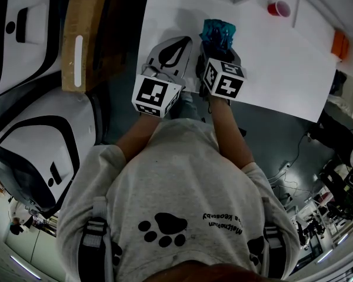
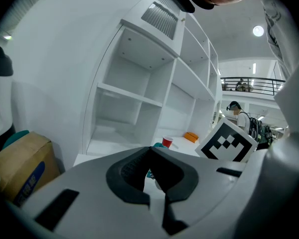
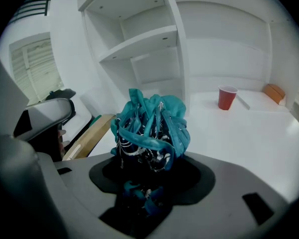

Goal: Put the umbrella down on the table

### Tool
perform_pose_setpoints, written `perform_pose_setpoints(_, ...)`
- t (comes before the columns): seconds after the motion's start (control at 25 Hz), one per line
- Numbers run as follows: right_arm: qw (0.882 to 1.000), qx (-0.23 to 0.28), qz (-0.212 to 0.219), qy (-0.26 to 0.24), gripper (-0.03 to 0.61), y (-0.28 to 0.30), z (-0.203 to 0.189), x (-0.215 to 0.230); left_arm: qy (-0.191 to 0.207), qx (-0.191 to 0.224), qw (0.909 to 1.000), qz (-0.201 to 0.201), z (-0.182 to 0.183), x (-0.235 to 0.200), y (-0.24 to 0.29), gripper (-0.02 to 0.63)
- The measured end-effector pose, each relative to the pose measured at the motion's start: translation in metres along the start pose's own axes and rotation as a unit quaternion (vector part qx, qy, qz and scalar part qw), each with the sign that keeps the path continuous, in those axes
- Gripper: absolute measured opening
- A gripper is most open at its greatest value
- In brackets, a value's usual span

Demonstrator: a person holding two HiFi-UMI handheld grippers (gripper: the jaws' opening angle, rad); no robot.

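A folded teal umbrella (image 1: 217, 31) sticks out of my right gripper (image 1: 219, 44), which is shut on it above the near edge of the white table (image 1: 270, 57). In the right gripper view the umbrella (image 3: 149, 131) fills the space between the jaws of the right gripper (image 3: 149, 166), its bunched fabric pointing toward the shelves. My left gripper (image 1: 179, 44) hovers just left of it at the table's near-left corner, jaws together with nothing in them. In the left gripper view the left gripper (image 2: 149, 151) shows its tips touching.
A red cup (image 1: 279, 8) and an orange object (image 1: 340, 43) sit at the far side of the table. White shelves (image 2: 154, 98) rise behind the table. A cardboard box (image 1: 85, 34) and white-and-black shells (image 1: 29, 128) stand to the left.
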State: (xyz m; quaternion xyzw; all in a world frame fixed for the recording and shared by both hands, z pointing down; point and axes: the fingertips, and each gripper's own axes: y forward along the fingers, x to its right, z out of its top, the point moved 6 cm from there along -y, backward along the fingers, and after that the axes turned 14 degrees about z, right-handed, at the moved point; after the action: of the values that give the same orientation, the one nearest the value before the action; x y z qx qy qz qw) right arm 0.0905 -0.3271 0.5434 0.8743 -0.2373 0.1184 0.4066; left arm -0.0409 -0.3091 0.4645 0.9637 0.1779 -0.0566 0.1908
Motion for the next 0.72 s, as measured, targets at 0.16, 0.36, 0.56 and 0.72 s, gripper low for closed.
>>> perform_pose_setpoints(0.16, 1.0, -0.011, -0.002, 0.012, 0.259, 0.007, -0.005, 0.006, -0.001, -0.003, 1.0, 0.0, -0.001, 0.001, 0.004, 0.011)
perform_pose_setpoints(0.36, 1.0, -0.021, -0.005, 0.016, 0.259, 0.015, -0.007, 0.01, -0.003, -0.007, 1.0, 0.001, -0.003, -0.002, 0.007, 0.011)
perform_pose_setpoints(0.56, 0.999, -0.031, -0.006, 0.025, 0.259, 0.02, -0.008, 0.015, -0.004, -0.011, 0.9999, -0.002, -0.005, 0.001, 0.011, 0.011)
perform_pose_setpoints(0.72, 0.999, -0.034, -0.007, 0.035, 0.259, 0.022, -0.008, 0.019, -0.005, -0.014, 0.9999, -0.003, -0.005, 0.002, 0.014, 0.011)
